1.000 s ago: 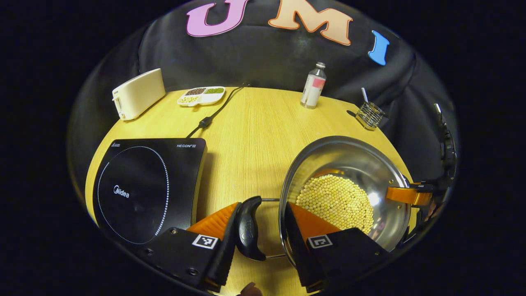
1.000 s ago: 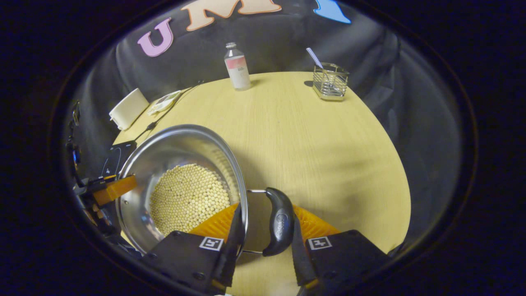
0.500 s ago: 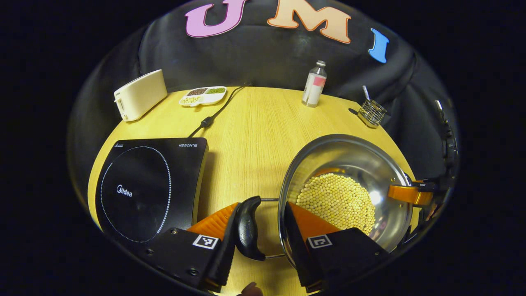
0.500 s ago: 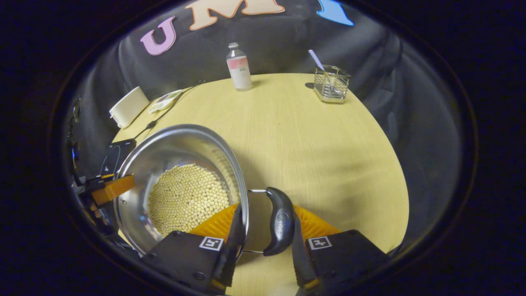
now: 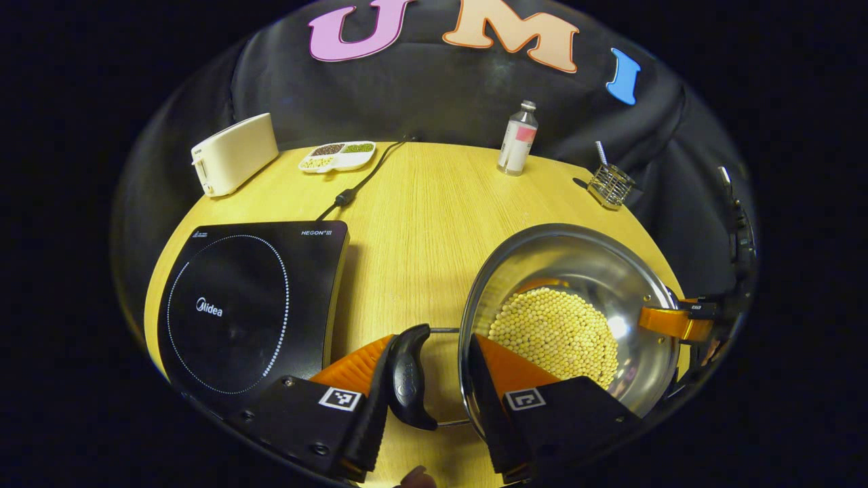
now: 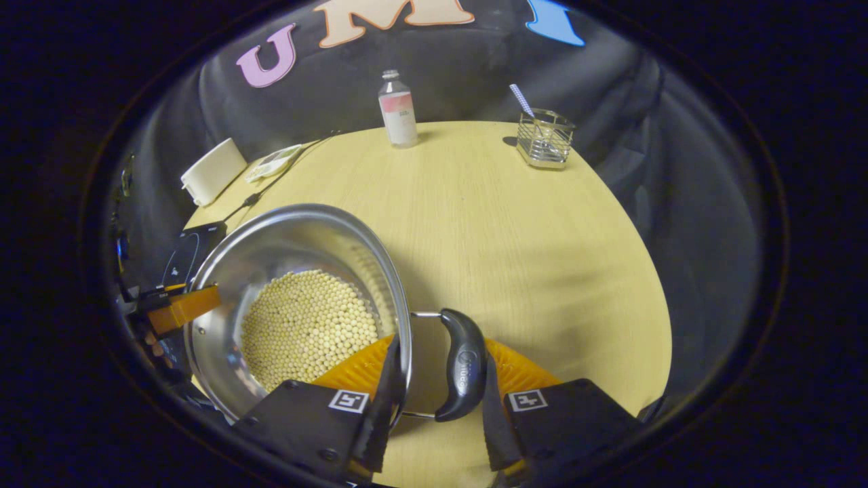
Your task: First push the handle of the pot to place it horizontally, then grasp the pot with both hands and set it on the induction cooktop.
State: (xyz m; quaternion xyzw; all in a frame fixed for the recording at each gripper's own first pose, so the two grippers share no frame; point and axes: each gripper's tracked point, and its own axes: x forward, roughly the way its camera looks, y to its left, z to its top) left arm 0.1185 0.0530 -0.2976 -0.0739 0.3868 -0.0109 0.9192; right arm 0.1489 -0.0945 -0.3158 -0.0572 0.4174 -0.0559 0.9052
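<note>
A steel pot (image 5: 576, 257) holding yellow beans (image 5: 553, 332) hangs between both grippers, just above the wooden table (image 5: 420, 224). My left gripper (image 5: 434, 346) is shut on the pot's black left handle (image 5: 407, 376), one finger outside the handle and the other inside the pot wall. In the right gripper view, my right gripper (image 6: 439, 349) clamps the opposite black handle (image 6: 461, 366) and the wall of the pot (image 6: 298, 244) the same way. The black induction cooktop (image 5: 237, 305) lies left of the pot, a short gap away. The right gripper's orange finger (image 5: 678, 322) shows at the far rim.
Along the table's back stand a cream toaster (image 5: 234, 152), a divided dish of grains (image 5: 337, 156), a small bottle (image 5: 517, 139) and a wire holder (image 5: 610, 184). The cooktop's cable (image 5: 352, 190) runs toward the back edge.
Both grippers have kept their hold on the handles. The pot has drifted slightly toward the cooktop, which now sits a little closer in the left gripper view.
</note>
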